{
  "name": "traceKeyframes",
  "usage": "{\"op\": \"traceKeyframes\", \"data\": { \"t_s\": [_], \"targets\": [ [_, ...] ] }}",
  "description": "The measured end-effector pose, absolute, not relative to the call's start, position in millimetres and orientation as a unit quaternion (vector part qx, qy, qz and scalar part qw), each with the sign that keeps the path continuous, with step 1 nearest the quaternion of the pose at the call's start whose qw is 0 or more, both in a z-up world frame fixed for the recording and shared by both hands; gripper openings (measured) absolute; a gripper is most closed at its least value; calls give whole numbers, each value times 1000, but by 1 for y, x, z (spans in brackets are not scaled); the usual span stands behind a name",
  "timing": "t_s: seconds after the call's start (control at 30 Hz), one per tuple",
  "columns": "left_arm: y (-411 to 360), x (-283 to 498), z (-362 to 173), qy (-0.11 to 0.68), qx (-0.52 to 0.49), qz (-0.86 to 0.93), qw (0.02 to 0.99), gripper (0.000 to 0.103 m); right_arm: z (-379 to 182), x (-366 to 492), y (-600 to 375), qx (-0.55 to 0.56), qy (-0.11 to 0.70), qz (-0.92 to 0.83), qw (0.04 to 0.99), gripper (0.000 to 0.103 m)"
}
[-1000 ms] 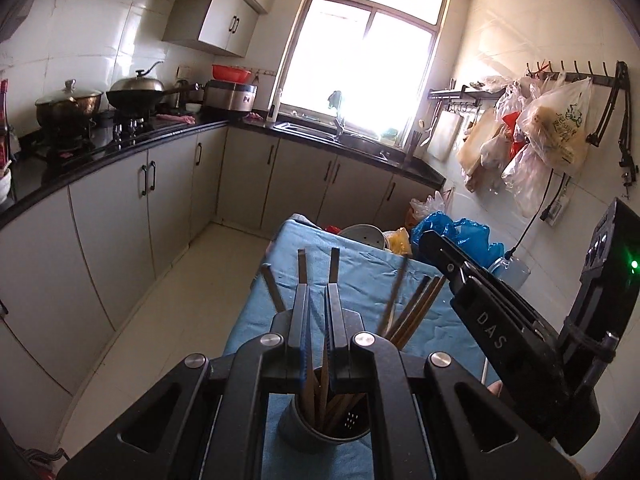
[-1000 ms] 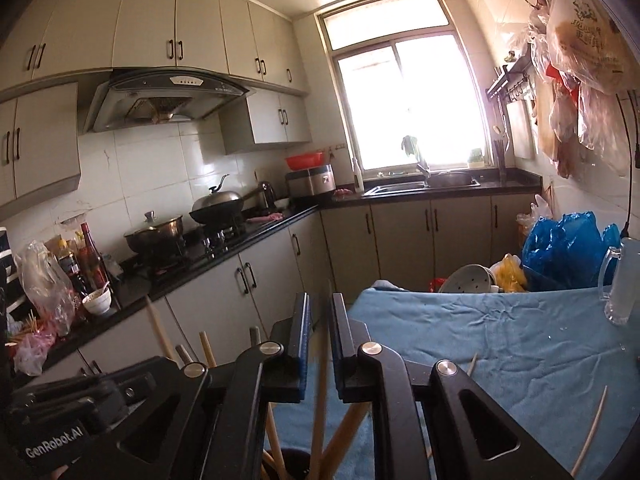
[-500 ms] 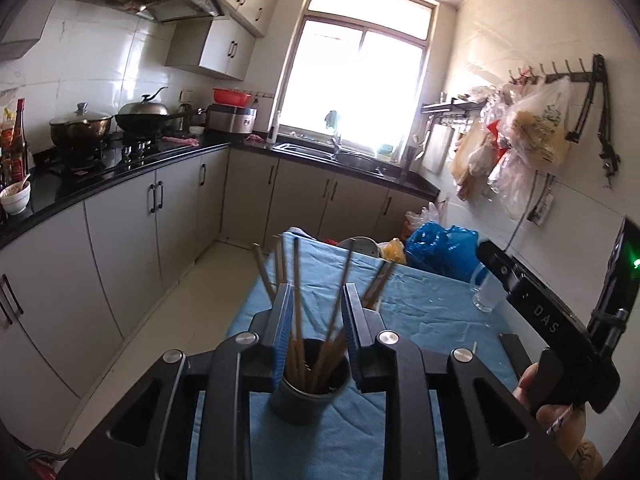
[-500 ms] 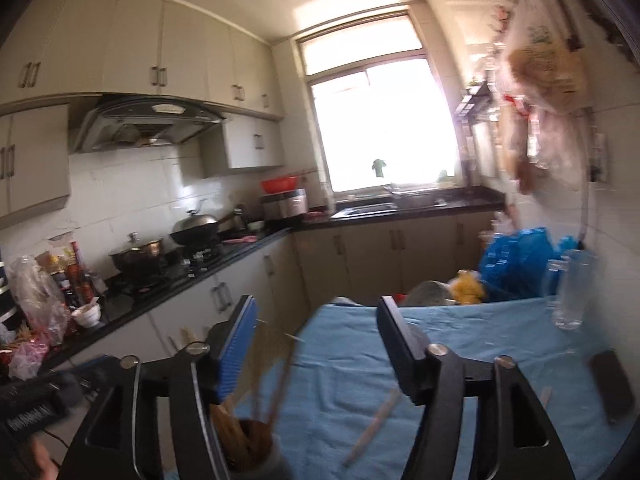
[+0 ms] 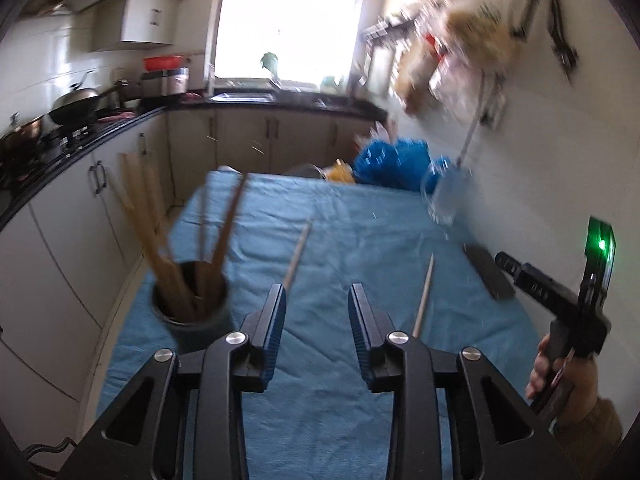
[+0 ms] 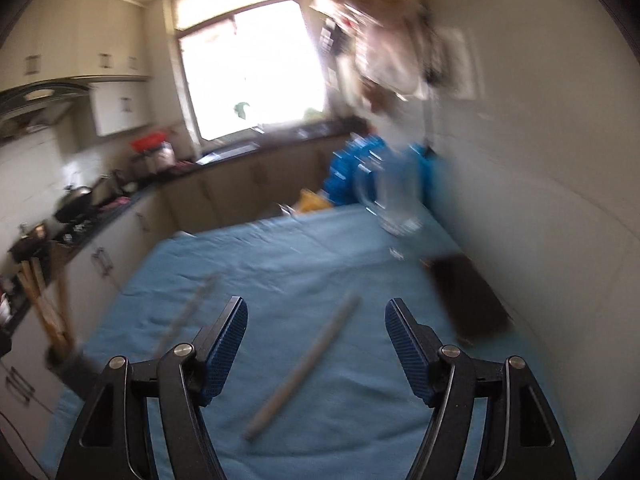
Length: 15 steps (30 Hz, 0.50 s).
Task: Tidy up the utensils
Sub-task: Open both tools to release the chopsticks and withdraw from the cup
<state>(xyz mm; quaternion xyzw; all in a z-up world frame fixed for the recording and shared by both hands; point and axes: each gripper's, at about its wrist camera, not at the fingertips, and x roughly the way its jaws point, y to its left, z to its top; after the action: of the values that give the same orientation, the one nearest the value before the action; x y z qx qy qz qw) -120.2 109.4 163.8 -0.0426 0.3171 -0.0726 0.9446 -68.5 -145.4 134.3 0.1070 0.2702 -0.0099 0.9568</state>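
The table [image 5: 340,400], draped in a blue cloth [image 6: 280,264], carried everything we were working with; it was the largest thing before us, running away toward the window. At its left edge, near our end, stood the dark holder cup [image 5: 192,312], already bristling with upright chopsticks [image 5: 140,208]; along the right edge lay a flat dark object [image 5: 490,274], and a clear glass jug [image 6: 394,200] stood at the far right corner, blurred by motion. Two loose chopsticks lay apart on the cloth: the left chopstick [image 5: 297,256] toward the middle, the right chopstick [image 5: 424,294] nearer the right side, both pointing roughly away from us.

Our left gripper [image 5: 316,334] hung above the near middle of the table with its fingers spread and nothing between them; our right gripper [image 6: 316,350] was likewise parted wide and unloaded, with one chopstick [image 6: 304,368] lying diagonally on the cloth between and just beyond its tips; we could not tell from that blurred view how high it rode.

We judged the step in hand to be reaching for a loose stick; the next move called for lowering the right fingers astride that diagonal stick, turning the wrist across its length, closing firmly, then carrying it to the cup at the left edge.
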Motion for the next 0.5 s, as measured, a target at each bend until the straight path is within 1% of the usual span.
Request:
{"op": "traceKeyframes", "data": {
  "t_s": [0.13,0.27,0.4,0.5],
  "targets": [
    [78,-98,145,340,-6,-74,938,34,108,-64,-173,147,307,-13,940,76],
    [50,-57,125,352,37,-58,933,36,89,-52,-174,166,333,9,928,76],
    [41,-4,102,363,60,-17,930,36,75,-32,-161,172,361,37,916,76],
    [44,33,76,398,56,15,915,36,63,-18,-149,174,385,60,904,76]
  ]
}}
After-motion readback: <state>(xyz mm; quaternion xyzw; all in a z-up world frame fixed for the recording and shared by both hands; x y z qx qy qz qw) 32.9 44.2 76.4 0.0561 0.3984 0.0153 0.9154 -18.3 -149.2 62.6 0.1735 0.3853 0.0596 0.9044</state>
